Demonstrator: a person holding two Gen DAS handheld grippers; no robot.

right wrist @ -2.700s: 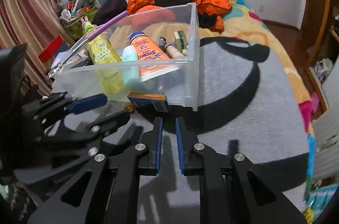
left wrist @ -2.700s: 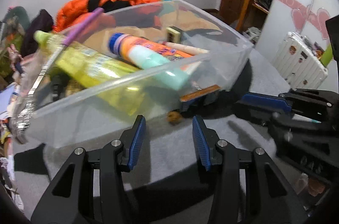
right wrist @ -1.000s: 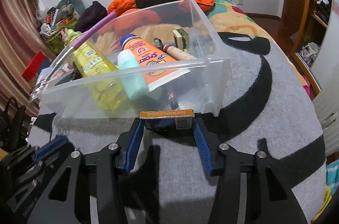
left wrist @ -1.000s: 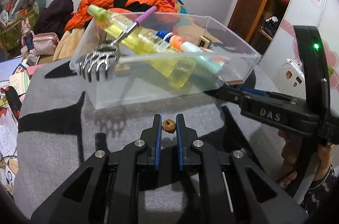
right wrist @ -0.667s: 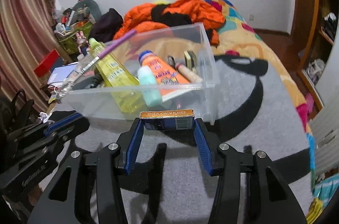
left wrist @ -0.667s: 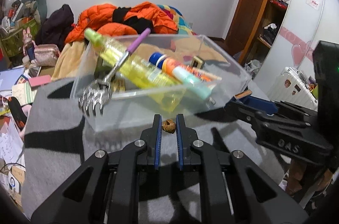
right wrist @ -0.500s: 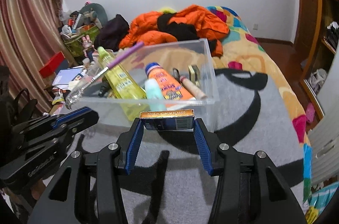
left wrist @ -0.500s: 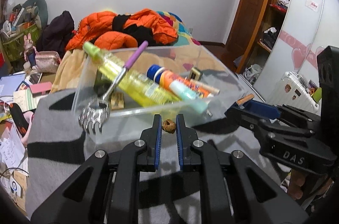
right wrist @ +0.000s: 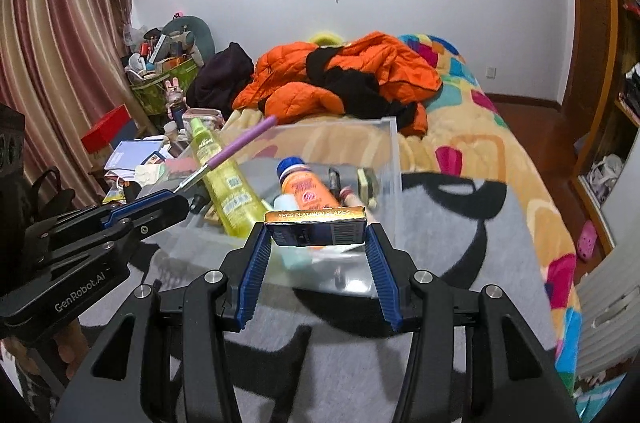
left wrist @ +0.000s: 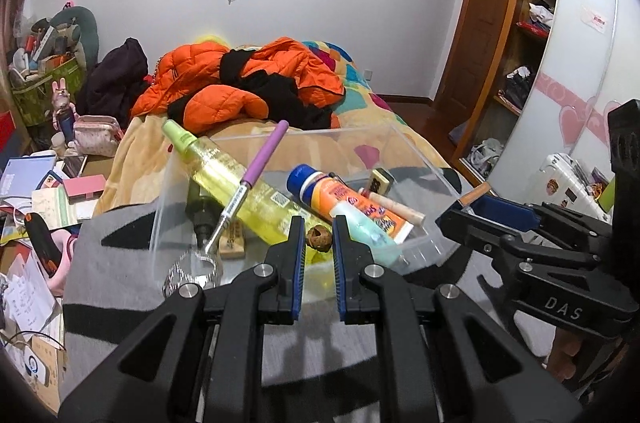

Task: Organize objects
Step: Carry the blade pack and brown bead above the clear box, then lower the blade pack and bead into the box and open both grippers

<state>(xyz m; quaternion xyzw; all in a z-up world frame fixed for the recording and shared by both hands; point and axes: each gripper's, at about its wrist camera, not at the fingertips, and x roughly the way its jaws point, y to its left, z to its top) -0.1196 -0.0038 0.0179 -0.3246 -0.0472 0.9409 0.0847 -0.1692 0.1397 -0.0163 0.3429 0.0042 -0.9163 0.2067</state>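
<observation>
My left gripper [left wrist: 317,243] is shut on a small brown walnut [left wrist: 319,238] and holds it just above the near rim of a clear plastic bin [left wrist: 416,153]. My right gripper [right wrist: 318,235] is shut on a blue razor blade box [right wrist: 317,226] with an orange top, held above the same bin's [right wrist: 390,147] near wall. The bin holds a yellow bottle [left wrist: 240,193], an orange sunscreen tube [left wrist: 344,199], a purple-handled scratcher [left wrist: 248,183] and small items. The right gripper shows in the left wrist view [left wrist: 480,211]; the left gripper shows in the right wrist view [right wrist: 160,209].
The bin sits on a grey and black blanket [right wrist: 460,223] on a bed. Orange and black jackets [right wrist: 352,79] lie behind it. Cluttered papers and boxes [left wrist: 36,199] are at the left. A white suitcase [left wrist: 568,183] stands at the right.
Both grippers have risen with their objects and now look down into the bin from above its near rim. Earlier the left shut on the walnut and the right on the blade box.
</observation>
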